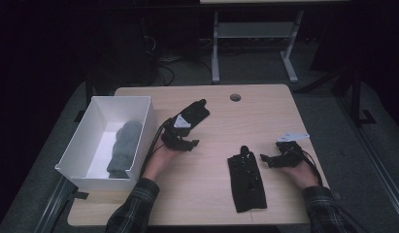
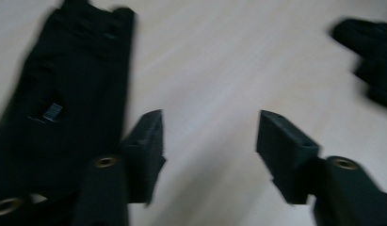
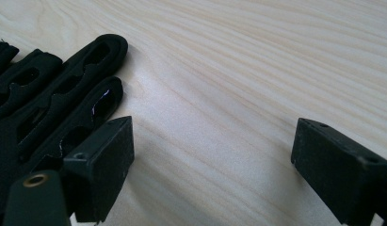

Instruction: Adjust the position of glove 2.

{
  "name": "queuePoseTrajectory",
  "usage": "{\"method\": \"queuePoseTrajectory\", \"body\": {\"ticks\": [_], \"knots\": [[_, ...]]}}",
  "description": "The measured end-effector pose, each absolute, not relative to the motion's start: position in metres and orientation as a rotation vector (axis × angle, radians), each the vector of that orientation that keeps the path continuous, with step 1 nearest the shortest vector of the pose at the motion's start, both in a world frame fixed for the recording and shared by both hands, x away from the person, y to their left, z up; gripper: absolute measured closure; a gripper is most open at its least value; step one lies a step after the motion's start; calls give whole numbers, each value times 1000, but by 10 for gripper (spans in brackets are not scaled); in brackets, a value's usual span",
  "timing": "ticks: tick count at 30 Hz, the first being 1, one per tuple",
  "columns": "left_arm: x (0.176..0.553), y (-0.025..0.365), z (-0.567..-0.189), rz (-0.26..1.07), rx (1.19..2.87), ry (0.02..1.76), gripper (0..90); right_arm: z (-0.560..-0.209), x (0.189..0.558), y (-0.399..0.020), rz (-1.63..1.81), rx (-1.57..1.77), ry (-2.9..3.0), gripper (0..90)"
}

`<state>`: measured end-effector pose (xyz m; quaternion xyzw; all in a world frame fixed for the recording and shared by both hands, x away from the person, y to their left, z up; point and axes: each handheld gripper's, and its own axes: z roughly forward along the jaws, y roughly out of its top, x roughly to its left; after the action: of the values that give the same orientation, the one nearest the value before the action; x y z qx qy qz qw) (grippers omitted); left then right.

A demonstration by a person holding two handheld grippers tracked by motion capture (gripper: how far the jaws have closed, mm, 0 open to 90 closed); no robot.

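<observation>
Black gloves are the items in hand: one glove [image 1: 247, 182] lies flat on the table [image 1: 265, 116] just left of the right gripper [image 1: 270, 159], and a second black glove [image 1: 193, 116] lies just ahead of the left gripper [image 1: 187, 144]. A white box [image 1: 139, 150], beside the left gripper on its outer side, already contains a grey glove [image 1: 124, 148].

Step in hand, by judgement: sorting gloves into the box, with a black glove next to be picked up.

Left gripper: jaws partly apart, nothing between the pads [image 2: 146, 150]. In the left gripper view the black glove [image 2: 64, 108] lies beside and partly behind one jaw; no grip is established. The frame is blurred, so contact cannot be confirmed.

Right gripper: jaws wide apart over bare wood, holding nothing. In the right gripper view the glove's fingers [image 3: 54, 103] lie beside one jaw, apparently touching or just short of it.

Next move, by judgement: centre one gripper over a glove edge, lower it, close on the fabric, then lift clear and carry it to the box. The limp cloth may slip or drag.
</observation>
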<state>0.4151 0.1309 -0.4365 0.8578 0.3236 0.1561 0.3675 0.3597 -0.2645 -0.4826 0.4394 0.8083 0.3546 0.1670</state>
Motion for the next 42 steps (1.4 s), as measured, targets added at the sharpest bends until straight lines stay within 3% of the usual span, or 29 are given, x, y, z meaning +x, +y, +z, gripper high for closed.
{"method": "queuePoseTrajectory", "body": {"ticks": [7, 10, 16, 24, 42], "knots": [[452, 133, -436, 454, 2209, 908, 806, -483, 360, -264, 1010, 1249, 2301, 137], [466, 133, -439, 474, 2212, 944, 893, -483, 360, -264, 1012, 1245, 2303, 137], [483, 134, -445, 489, 2217, 976, 894, -482, 359, -264, 1010, 1242, 2308, 139], [487, 131, -461, 394, 2265, 1001, 896, -483, 359, -264, 1013, 1240, 2307, 138], [436, 119, -459, 227, 2279, 929, 896, -483, 359, -264, 1012, 1240, 2307, 138]]}}
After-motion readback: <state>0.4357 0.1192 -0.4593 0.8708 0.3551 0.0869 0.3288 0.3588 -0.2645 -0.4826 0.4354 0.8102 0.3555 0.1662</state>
